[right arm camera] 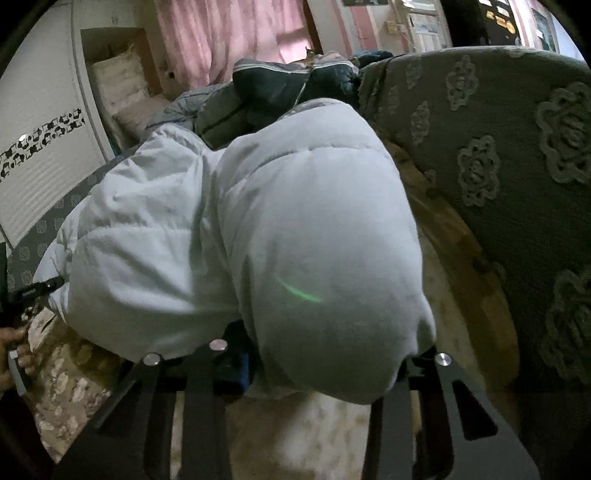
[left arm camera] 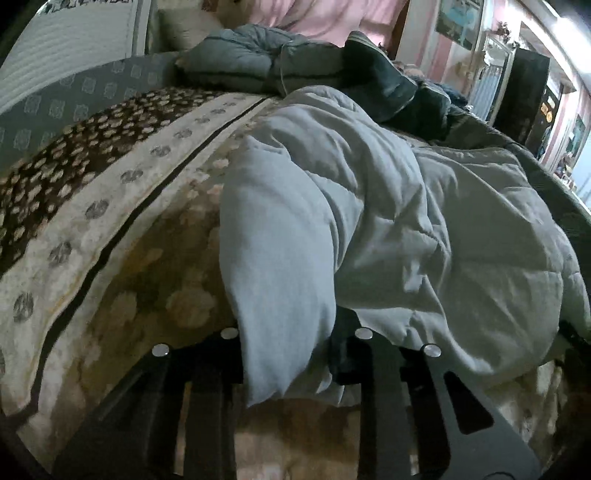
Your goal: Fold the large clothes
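The pale padded jacket (left arm camera: 369, 206) lies crumpled on the flower-patterned blanket (left arm camera: 122, 229), in front of a heap of dark clothes (left arm camera: 295, 62). The left tongs (left arm camera: 295, 354) are clamped on a fold at the jacket's near edge. The right tongs (right arm camera: 328, 369) are clamped on another bulging part of the jacket (right arm camera: 295, 229).

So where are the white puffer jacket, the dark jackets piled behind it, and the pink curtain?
white puffer jacket (right arm camera: 303, 229): right wrist view, bulging quilted panel.
dark jackets (left arm camera: 384, 85): left wrist view, top of the pile.
pink curtain (right arm camera: 236, 33): right wrist view, middle folds.
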Motion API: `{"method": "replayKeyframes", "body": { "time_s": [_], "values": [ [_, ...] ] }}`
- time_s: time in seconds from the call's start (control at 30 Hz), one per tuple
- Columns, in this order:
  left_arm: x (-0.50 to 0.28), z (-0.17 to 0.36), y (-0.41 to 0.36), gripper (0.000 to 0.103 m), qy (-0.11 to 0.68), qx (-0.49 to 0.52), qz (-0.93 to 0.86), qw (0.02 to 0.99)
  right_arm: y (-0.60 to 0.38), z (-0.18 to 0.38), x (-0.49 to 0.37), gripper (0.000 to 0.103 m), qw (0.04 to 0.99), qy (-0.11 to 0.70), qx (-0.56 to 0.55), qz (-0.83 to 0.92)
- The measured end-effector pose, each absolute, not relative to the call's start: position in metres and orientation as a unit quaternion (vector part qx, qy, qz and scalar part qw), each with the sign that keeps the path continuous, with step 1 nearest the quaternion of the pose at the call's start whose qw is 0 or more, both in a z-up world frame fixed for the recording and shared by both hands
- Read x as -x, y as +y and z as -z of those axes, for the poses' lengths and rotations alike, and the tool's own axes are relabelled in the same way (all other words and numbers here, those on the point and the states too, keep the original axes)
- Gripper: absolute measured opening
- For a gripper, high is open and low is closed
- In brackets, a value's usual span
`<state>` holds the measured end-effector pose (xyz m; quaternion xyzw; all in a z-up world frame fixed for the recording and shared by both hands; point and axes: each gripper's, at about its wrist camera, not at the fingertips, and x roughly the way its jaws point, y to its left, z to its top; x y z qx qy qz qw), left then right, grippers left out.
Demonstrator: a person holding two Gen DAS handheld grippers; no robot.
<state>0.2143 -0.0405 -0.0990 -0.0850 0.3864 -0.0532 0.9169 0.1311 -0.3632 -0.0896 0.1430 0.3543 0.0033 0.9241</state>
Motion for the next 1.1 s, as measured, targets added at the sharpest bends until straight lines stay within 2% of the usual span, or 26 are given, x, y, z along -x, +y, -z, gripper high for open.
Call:
{"method": "replayKeyframes", "body": {
  "time_s": [0.27,0.37,0.43,0.47,0.53,0.63,0.73,0.9,0.97,1.1],
  "values": [
    [-0.148,0.097,-0.022,0.025,0.374,0.073,0.079,0.921,-0.354,0.077,-0.057,0.038,0.920,0.359,-0.159,0.008],
    [-0.116,0.090,-0.012,0.033,0.363,0.060,0.092,0.925,-0.356,0.073,-0.028,0.049,0.914,0.364,-0.179,0.020],
    [-0.094,0.079,-0.008,0.043,0.340,0.041,0.087,0.936,-0.346,0.066,-0.002,0.063,0.918,0.358,-0.161,0.061],
    [-0.080,0.072,-0.006,0.048,0.324,0.030,0.085,0.942,-0.340,0.061,0.010,0.066,0.922,0.348,-0.153,0.078],
    [-0.036,0.053,-0.003,0.079,0.262,-0.003,0.085,0.961,-0.323,0.045,0.036,0.078,0.934,0.319,-0.133,0.096],
    [0.010,0.032,-0.009,0.093,0.201,-0.032,0.093,0.975,-0.287,0.022,0.067,0.092,0.952,0.276,-0.098,0.088],
    [0.042,0.009,-0.022,0.100,0.147,-0.033,0.089,0.984,-0.245,0.004,0.091,0.095,0.966,0.243,-0.061,0.060],
    [0.070,-0.020,-0.074,0.100,0.088,-0.012,0.104,0.991,-0.208,-0.022,0.109,0.096,0.978,0.201,-0.040,0.032],
    [0.085,-0.025,-0.089,0.100,0.077,-0.020,0.133,0.988,-0.202,-0.027,0.115,0.101,0.980,0.188,-0.047,0.040],
    [0.109,-0.032,-0.105,0.100,0.059,-0.027,0.167,0.984,-0.202,-0.016,0.104,0.101,0.977,0.203,-0.043,0.038]
  ]
}}
